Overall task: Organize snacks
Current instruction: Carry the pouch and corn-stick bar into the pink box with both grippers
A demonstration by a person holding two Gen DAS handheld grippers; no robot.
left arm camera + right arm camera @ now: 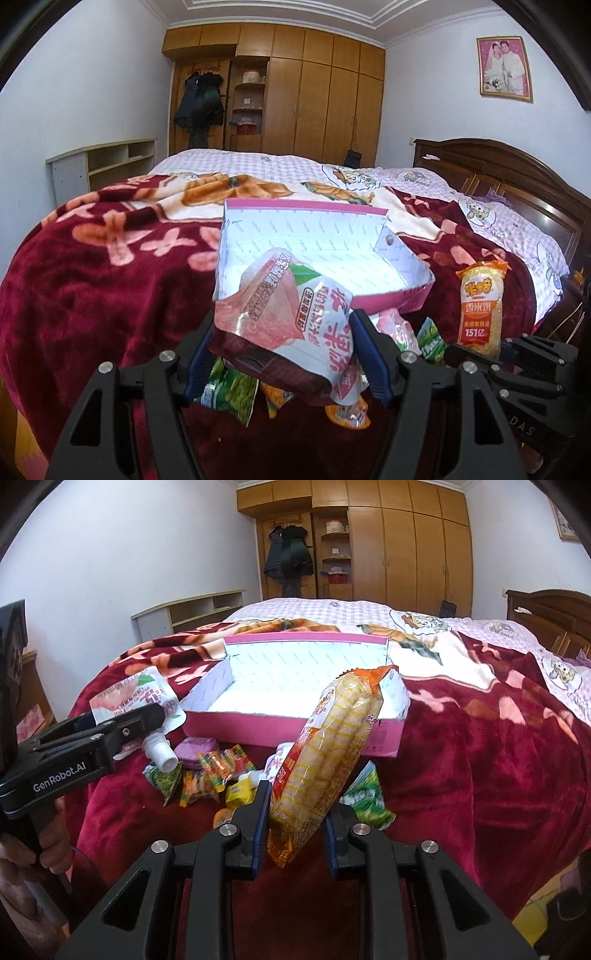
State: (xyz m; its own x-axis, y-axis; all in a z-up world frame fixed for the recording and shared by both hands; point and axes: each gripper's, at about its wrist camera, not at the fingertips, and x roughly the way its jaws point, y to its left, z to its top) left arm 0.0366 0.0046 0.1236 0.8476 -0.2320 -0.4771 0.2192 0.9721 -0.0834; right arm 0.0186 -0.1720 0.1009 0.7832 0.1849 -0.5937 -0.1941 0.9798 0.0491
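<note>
My left gripper (282, 354) is shut on a pink and white spouted drink pouch (291, 314), held above the snack pile just in front of the pink cardboard box (369, 225). It also shows in the right wrist view (140, 716), with the pouch (140, 698) left of the box (295, 727). My right gripper (295, 823) is shut on an orange pack of rice crackers (332, 753), held upright in front of the box's near right corner; the pack shows in the left wrist view (480, 306). The box holds nothing that I can see.
Several loose snack packets (214, 775) and a green packet (365, 797) lie on the dark red blanket (480, 768) before the box. The bed's wooden headboard (517, 177) is at right, a low shelf (110, 162) at left, wardrobes (314, 96) behind.
</note>
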